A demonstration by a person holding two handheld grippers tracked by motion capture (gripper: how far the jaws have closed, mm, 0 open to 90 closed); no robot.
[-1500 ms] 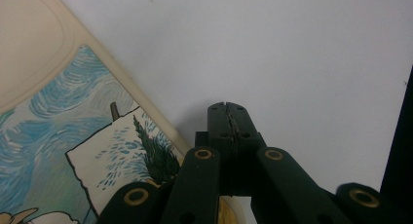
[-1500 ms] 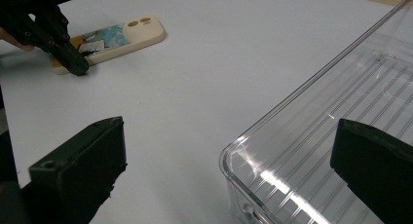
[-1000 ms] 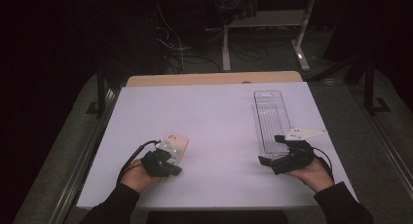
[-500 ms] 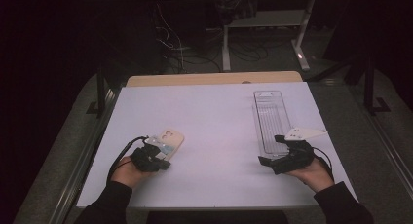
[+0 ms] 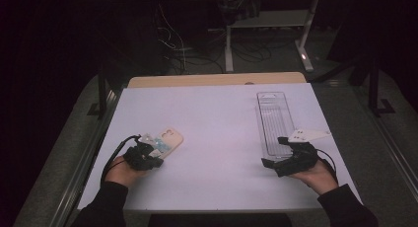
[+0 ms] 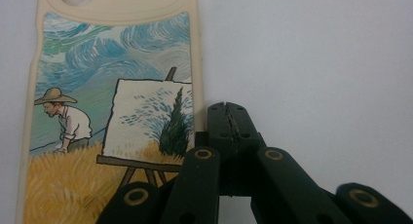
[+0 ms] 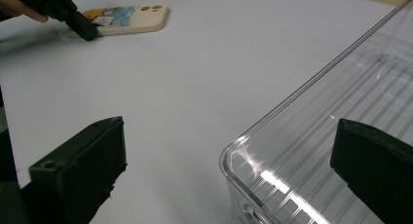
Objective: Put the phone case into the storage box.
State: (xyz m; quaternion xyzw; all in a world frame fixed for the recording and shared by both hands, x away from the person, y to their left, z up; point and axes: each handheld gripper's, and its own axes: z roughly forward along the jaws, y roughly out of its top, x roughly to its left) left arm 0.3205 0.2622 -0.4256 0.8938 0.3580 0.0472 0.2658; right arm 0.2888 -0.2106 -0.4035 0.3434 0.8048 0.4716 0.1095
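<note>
Here: white table sheet (image 5: pixel 217 138) in dark room; on it phone case (image 5: pixel 165 142), left gripper (image 5: pixel 148 155) closed empty beside it, right gripper (image 5: pixel 283 163) wide at clear tray (image 5: pixel 273 118).

The left gripper (image 6: pixel 229 107) has its black jaws pressed together, their tips just beside the right edge of a cream phone case (image 6: pixel 112 112). The case lies flat on the white table (image 6: pixel 316 63), printed with a painter in a straw hat and an easel.

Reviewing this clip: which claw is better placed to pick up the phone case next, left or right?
Left, most likely. The left claw, jaws shut, sits right at the edge of the phone case. The right claw is open at the near corner of the clear tray, across the table from the case.
</note>
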